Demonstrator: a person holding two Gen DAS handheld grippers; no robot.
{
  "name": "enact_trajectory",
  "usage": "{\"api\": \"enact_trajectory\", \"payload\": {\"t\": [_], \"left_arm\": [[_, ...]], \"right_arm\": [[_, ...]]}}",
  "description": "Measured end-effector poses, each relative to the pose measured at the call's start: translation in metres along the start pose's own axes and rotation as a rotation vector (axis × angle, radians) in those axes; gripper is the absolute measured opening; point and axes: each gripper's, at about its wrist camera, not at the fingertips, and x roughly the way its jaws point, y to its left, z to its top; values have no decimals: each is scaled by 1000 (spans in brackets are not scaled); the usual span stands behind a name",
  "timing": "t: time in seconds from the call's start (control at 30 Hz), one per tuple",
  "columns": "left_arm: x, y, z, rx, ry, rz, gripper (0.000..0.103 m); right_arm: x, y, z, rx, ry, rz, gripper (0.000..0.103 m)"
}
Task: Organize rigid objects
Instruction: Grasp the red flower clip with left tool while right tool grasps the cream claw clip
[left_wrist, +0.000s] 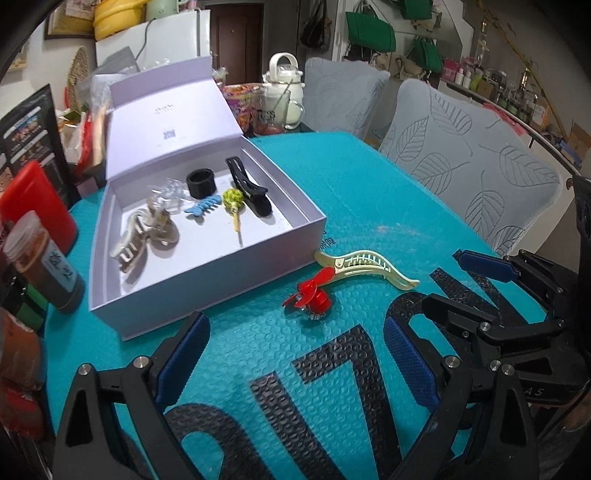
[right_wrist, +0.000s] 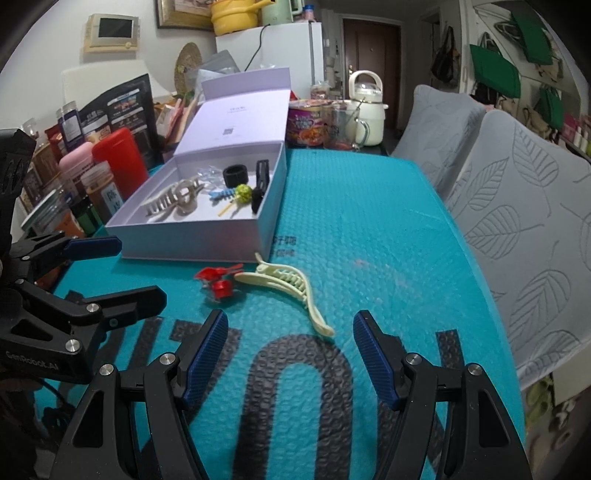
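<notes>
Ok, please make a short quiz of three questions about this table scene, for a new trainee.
1. True or false: the pale yellow hair clip lies inside the lavender box.
2. Which item lies beside that clip on the teal mat: A) red hair clip B) black ring?
3. Fill in: the right hand-held gripper holds ____.

Key: 1 false; 2 A; 3 nothing.
</notes>
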Motion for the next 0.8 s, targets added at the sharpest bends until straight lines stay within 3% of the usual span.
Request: {"api": "enact_trajectory", "payload": {"t": [0.43,0.63,0.73,0.8], "left_arm": [[40,5,3,23,55,-5,97],[52,11,5,18,60,-67,96],[61,15,5,-6,84,-104,94],[65,16,5,-1,94,-113,91]], "right_arm": [[54,-16,11,-17,80,35,64],[74,-14,21,-58,106,74,63],[83,-14,25,-77,118,91,58],[88,-14,26,-80,128,103,47]]}}
